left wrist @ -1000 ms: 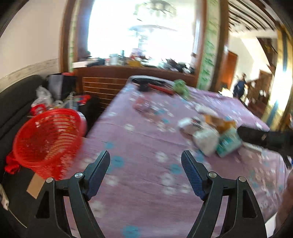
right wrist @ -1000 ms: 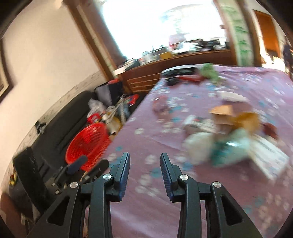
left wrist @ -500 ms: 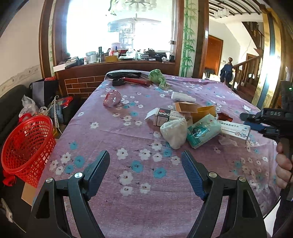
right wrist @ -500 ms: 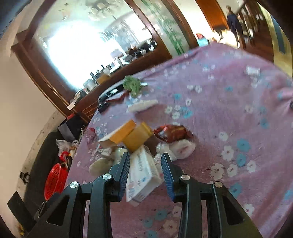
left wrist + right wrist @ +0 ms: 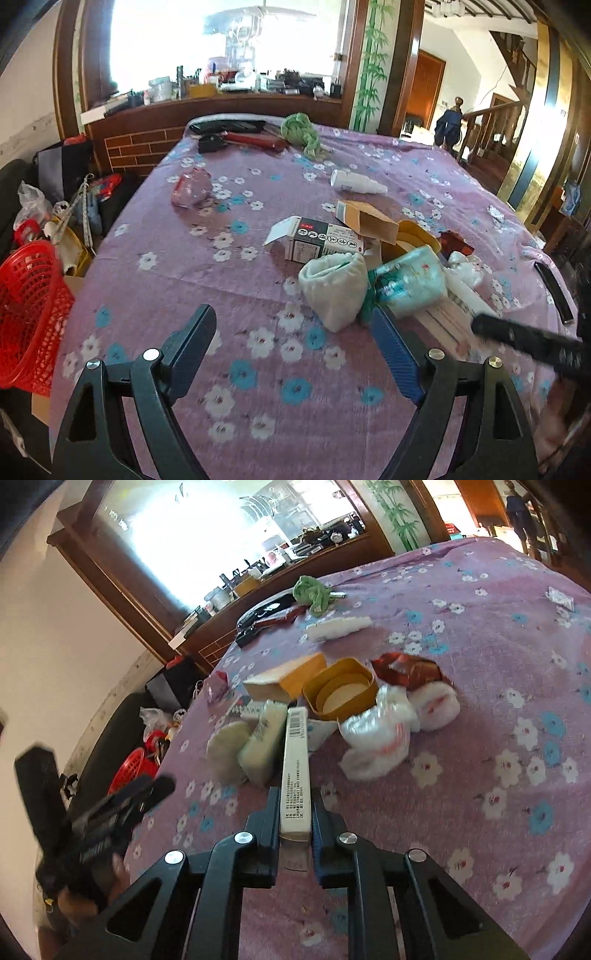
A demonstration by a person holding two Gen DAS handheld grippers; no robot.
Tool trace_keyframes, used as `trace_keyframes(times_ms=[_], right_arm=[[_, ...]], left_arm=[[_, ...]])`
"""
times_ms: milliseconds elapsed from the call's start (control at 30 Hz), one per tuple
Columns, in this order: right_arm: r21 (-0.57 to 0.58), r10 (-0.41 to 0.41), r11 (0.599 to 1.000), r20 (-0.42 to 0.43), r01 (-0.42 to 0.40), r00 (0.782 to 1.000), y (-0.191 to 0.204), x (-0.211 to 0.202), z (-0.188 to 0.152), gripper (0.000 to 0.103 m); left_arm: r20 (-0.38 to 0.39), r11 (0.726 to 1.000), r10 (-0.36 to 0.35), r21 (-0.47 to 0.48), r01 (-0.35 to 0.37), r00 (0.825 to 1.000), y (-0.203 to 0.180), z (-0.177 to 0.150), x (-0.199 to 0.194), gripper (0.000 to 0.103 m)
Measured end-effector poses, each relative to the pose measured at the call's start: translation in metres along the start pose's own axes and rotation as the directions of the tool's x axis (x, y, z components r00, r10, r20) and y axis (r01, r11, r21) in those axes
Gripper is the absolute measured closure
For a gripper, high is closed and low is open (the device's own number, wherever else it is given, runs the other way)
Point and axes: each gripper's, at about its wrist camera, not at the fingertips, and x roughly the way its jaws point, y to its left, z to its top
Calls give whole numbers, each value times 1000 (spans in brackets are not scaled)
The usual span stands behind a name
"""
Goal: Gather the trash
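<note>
Floral tablecloth (image 5: pixel 498 635) — right claw (image 5: pixel 294 808) grips barcoded box (image 5: pixel 295 760).

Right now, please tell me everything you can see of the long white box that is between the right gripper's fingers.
The long white box is a slim carton, apparently cardboard, with a barcode near its far end and small printed text nearer the gripper. The right gripper is closed on its near end. It points away toward the trash pile, where its far end lies beside a pale wrapped packet. Whether it rests on the tablecloth is unclear.
</note>
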Motion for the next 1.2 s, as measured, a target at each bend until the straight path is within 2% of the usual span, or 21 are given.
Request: trace_keyframes(times_ms=[167, 333, 400, 433, 500, 600, 767, 967, 1200], right_arm=[[-18, -6, 1000, -10, 6, 1000, -4, 2, -10, 88], [-55, -32, 998, -7, 32, 999, -2, 5, -16, 88], [-60, -32, 998, -7, 32, 999, -1, 6, -17, 86], [-64, -34, 997, -3, 34, 999, -1, 5, -16, 86], [-62, -38, 997, 5, 39, 999, -1, 6, -14, 86], [-52, -44, 998, -10, 43, 999, -2, 9, -11, 85], [-84, -70, 994, -3, 69, 998, 6, 13, -12, 86], [-159, -91, 981, 114, 109, 989, 20, -1, -20, 88], [-158, -98, 978, 228, 136, 969, 22, -18, -26, 88]], left_arm=[[-68, 1000, -14, -19, 13, 998, -9, 11, 34, 18], [-93, 1000, -17, -26, 15, 996, -13, 15, 57, 20], [-105, 999, -38, -35, 35, 994, -13, 15, 66, 40], [-113, 998, -59, -45, 54, 992, -13, 15, 69, 42], [-115, 994, -100, -56, 94, 988, -13, 14, 73, 57], [-100, 993, -111, -39, 108, 989, -18, 12, 68, 67], [-54, 992, -124, -44, 122, 991, -13, 2, 48, 69], [46, 996, -87, -26, 88, 995, -9, -20, 11, 69], [139, 1000, -19, 14, 17, 990, -16, -35, -11, 69]])
